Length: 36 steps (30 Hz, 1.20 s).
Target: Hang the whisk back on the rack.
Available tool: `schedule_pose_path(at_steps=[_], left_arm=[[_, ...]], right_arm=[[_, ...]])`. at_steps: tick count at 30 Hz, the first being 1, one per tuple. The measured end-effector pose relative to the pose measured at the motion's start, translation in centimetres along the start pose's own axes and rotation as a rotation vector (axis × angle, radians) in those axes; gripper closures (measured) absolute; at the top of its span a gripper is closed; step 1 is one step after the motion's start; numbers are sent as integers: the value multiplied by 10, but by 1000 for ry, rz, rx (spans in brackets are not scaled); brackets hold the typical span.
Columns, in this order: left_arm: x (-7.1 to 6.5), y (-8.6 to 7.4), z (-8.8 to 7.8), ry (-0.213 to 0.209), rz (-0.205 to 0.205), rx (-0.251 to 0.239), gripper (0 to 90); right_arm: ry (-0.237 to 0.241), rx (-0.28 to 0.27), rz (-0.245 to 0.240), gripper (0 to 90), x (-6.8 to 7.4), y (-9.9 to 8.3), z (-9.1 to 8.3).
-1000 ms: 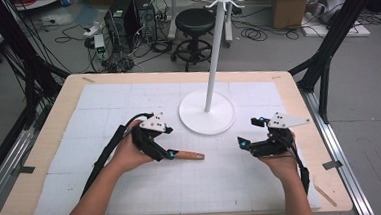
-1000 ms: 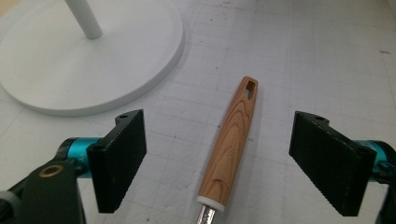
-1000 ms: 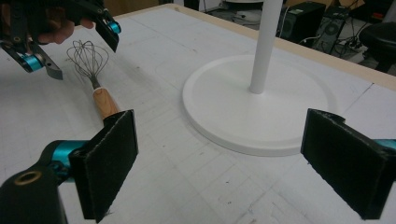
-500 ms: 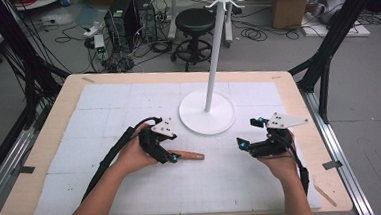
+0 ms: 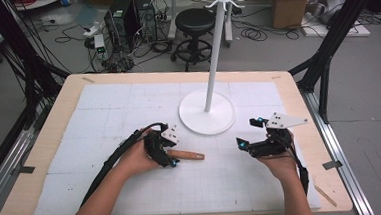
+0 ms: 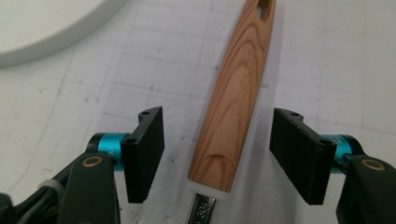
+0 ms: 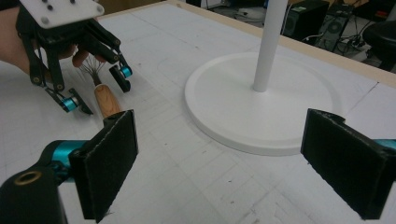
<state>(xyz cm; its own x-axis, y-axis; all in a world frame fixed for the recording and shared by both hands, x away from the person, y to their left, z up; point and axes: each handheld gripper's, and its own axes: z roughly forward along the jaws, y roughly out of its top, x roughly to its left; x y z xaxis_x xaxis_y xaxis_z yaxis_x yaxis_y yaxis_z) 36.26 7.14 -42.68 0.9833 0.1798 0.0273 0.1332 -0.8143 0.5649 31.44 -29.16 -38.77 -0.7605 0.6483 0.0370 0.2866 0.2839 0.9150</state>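
Observation:
A utensil with a wooden handle (image 5: 187,156) lies flat on the white mat, left of centre, its handle end pointing right. In the left gripper view the handle (image 6: 233,107) runs up between the jaws, with a metal stem at its near end. My left gripper (image 5: 170,156) (image 6: 218,140) straddles that near end. Its jaws have just been closing, and a gap still shows on each side of the wood. In the right gripper view thin wires fan out behind the handle (image 7: 108,103) under the left gripper (image 7: 98,88). My right gripper (image 5: 246,133) (image 7: 219,154) hovers open and empty to the right.
A white stand with a round base (image 5: 207,111) (image 7: 261,107) (image 6: 42,23) and a tall pole (image 5: 215,51) topped with hooks rises behind the two grippers. The white gridded mat (image 5: 128,106) covers most of the wooden table (image 5: 298,96). A stool and cables are on the floor beyond.
My left gripper has sunk onto the mat around the handle's near end and its jaws have narrowed. The right gripper and the utensil have not moved.

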Motion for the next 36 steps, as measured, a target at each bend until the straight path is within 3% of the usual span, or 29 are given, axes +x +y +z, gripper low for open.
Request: schedule_pose_path(at_steps=[3,6,11,16,23,28,36], left_arm=[[3,-2,-1,-33,-8,-8,408],[4,-2,-2,-27,-22,-12,448],[8,-3,-4,-27,-41,-7,603],[6,-1,-5,-16,-19,15,617],[-2,5,-6,0,65,61,673],[-3,4,-7,-18,67,72,700],[-7,6,-8,6,88,89,706]], right_arm=[[-2,2,1,101,0,0,0],[-3,5,-1,101,1,0,1],[1,14,-5,101,2,0,2],[1,10,-4,101,1,0,2],[1,17,-8,101,1,-1,3],[0,10,-4,101,1,0,2],[2,13,-7,101,1,0,3]])
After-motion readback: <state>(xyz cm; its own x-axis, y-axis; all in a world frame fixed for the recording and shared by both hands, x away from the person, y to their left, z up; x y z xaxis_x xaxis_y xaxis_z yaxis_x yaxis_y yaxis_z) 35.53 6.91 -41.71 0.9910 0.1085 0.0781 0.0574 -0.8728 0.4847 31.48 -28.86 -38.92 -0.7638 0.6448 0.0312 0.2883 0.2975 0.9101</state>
